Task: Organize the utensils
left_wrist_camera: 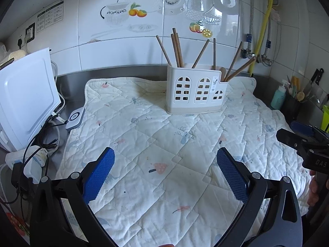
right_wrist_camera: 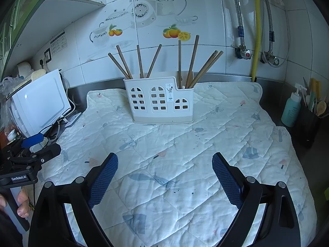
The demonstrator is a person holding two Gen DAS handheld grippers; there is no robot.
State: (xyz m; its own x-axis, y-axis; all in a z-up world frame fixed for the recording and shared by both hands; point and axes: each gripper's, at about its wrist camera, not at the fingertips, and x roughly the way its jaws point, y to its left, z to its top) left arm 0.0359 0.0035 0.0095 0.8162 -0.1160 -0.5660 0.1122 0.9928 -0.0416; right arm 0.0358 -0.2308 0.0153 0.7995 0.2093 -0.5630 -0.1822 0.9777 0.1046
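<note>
A white house-shaped utensil holder (left_wrist_camera: 195, 91) stands upright at the far side of a quilted mat (left_wrist_camera: 156, 144); it also shows in the right wrist view (right_wrist_camera: 159, 100). Several brown wooden chopsticks (left_wrist_camera: 176, 47) stand in it, some in the tall left part, some in the low right part (right_wrist_camera: 205, 70). My left gripper (left_wrist_camera: 165, 168) is open and empty above the near part of the mat. My right gripper (right_wrist_camera: 164, 175) is open and empty, well short of the holder. Each gripper shows at the edge of the other's view.
A white appliance (left_wrist_camera: 24, 103) with cables and a power strip (left_wrist_camera: 30, 160) sits left of the mat. A teal bottle (right_wrist_camera: 291, 111) and a dark holder with spoons (right_wrist_camera: 310, 123) stand at the right. Pipes and a yellow hose (right_wrist_camera: 256, 30) run down the tiled wall.
</note>
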